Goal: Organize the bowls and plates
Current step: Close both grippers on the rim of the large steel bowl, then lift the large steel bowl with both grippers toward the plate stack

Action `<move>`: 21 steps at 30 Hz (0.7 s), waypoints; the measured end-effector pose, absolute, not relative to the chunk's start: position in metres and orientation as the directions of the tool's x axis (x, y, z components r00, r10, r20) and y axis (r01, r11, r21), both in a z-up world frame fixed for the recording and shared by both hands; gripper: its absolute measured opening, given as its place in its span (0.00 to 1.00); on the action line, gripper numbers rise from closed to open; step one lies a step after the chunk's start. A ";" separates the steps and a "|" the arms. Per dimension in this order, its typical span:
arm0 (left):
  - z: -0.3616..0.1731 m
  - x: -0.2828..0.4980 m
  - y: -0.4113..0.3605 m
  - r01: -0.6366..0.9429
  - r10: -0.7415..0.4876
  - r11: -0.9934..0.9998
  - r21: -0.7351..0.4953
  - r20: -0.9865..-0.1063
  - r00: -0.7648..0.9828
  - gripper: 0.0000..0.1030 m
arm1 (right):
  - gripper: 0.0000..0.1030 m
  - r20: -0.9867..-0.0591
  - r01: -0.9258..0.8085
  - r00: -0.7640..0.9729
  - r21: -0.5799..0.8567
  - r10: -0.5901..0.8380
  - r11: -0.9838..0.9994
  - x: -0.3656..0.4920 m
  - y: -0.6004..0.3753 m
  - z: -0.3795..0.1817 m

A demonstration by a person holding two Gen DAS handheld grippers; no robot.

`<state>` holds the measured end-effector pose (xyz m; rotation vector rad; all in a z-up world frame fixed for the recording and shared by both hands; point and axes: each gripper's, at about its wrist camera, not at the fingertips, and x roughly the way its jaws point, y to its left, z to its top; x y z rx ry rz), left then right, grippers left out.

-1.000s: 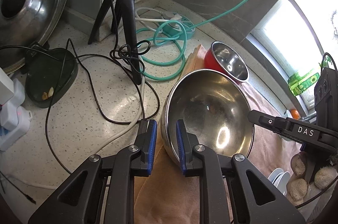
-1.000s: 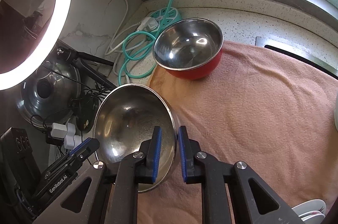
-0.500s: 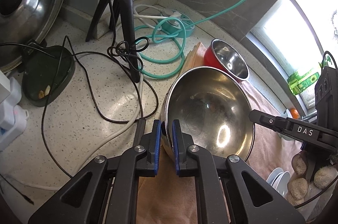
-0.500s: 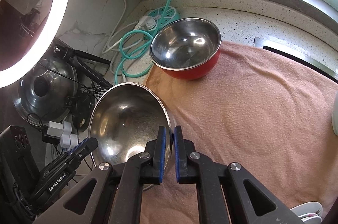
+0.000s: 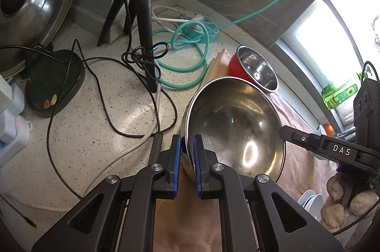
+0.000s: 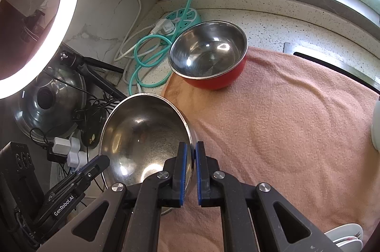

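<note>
Speckled stone counter in a kitchen corner, half covered by a peach towel; on the towel's left edge, a large steel bowl tipped up on its side, mouth turned toward the right, held at two points of its rim; left gripper pinching the near-left rim, one blue pad inside, one outside; right gripper pinching the opposite rim the same way, pads pressed close with only the thin wall between.

Probably light, stiff and slick: polished metal, apt to swivel or slip between narrow pads, so best gripped well over the rolled lip and kept level, both sides moving together.

Farther back on the towel, well apart, a red bowl with a steel lining, upright and empty, a likely nesting partner; at the near right, white plates just showing.

Off to the left: tripod, tangled cables, green power strip, pot lid.
</note>
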<state>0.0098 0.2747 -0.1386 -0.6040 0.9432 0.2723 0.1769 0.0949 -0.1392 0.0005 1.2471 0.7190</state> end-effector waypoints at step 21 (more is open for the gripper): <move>-0.120 -0.010 0.257 -0.428 -0.069 0.819 -0.381 -0.807 0.586 0.08 | 0.07 -0.844 -0.480 0.144 0.397 0.517 0.782 0.146 0.067 -0.117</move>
